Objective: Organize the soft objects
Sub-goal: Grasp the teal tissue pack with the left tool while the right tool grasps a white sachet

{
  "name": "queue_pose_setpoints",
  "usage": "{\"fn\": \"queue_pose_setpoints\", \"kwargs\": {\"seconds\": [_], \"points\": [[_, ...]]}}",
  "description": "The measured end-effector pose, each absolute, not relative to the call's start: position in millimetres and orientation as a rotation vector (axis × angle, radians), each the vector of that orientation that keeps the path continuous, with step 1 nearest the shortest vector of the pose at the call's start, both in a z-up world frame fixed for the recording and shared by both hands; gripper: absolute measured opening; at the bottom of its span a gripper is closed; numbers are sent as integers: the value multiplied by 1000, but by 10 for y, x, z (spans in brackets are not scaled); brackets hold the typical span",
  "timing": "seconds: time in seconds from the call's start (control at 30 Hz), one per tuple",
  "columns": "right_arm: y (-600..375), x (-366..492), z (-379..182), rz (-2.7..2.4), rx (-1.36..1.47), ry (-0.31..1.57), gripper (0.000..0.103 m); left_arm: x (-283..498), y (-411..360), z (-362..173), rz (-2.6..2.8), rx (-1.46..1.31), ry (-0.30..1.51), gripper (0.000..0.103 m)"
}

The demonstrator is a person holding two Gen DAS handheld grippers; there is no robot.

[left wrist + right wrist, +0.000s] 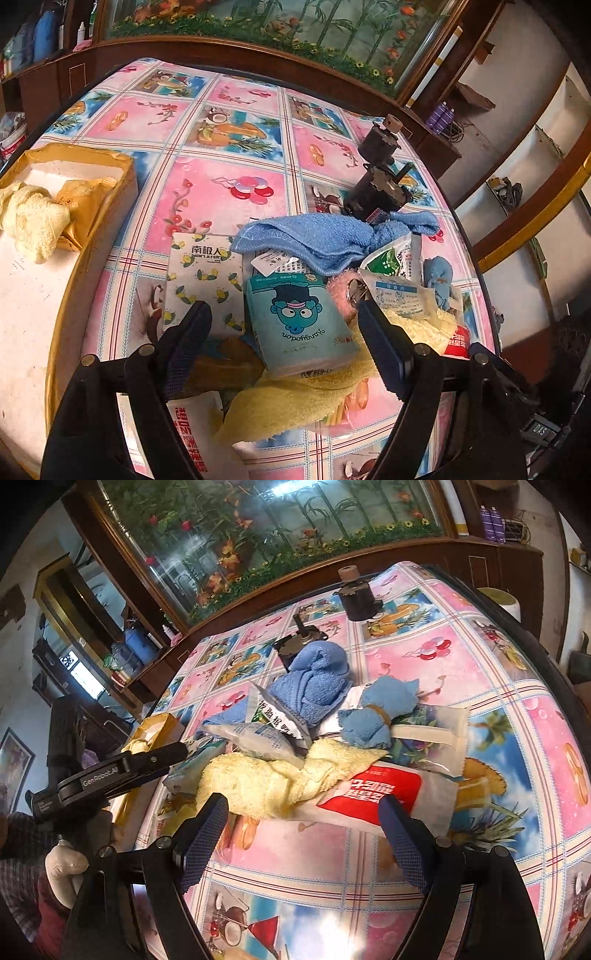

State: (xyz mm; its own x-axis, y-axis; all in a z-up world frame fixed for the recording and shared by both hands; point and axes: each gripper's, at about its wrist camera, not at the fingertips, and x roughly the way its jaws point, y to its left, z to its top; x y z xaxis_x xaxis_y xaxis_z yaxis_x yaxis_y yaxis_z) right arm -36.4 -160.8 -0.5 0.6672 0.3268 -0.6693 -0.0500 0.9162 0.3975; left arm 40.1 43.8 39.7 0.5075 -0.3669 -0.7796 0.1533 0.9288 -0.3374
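In the left view, the left gripper (282, 317) has its fingers wide apart over a teal cartoon tissue pack (301, 325) lying on a fluffy yellow towel (295, 402). In the right view, the right gripper (304, 812) is also spread wide, holding nothing, just before the same towel (266, 779) on the colourful picture tablecloth (461, 664).

A heap of soft things lies on the tablecloth. A crumpled yellow towel (273, 779) is at the heap's 6 o'clock side, partly over a red-and-white packet (373, 794). A blue towel (314, 683) is bunched at 12 o'clock. A small blue cloth (376, 716), tied with a band, sits at 3 o'clock. A teal cartoon pouch (299, 325) leans on the yellow towel.
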Motion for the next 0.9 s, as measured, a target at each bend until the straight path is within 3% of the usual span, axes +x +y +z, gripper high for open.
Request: {"fn": "queue_pose_setpoints", "kwargs": {"seconds": [0.2,0.23,0.27,0.37,0.77,0.9], "points": [[-1228,-294,-26,305,273,828,85,451,264,270,-321,-170,1008,81],[-1187,-287,-29,306,257,829,85,435,233,271,-327,-146,1004,77],[-1148,-281,-29,305,237,831,85,413,219,272,-333,-132,998,53],[-1056,-277,-21,308,179,830,85,358,246,257,-361,-112,1003,43],[-1041,154,161,234,103,797,84,-15,604,375,-397,-199,963,42],[-816,342,77,232,-10,826,68,43,492,210,-393,-186,1000,45]]}}
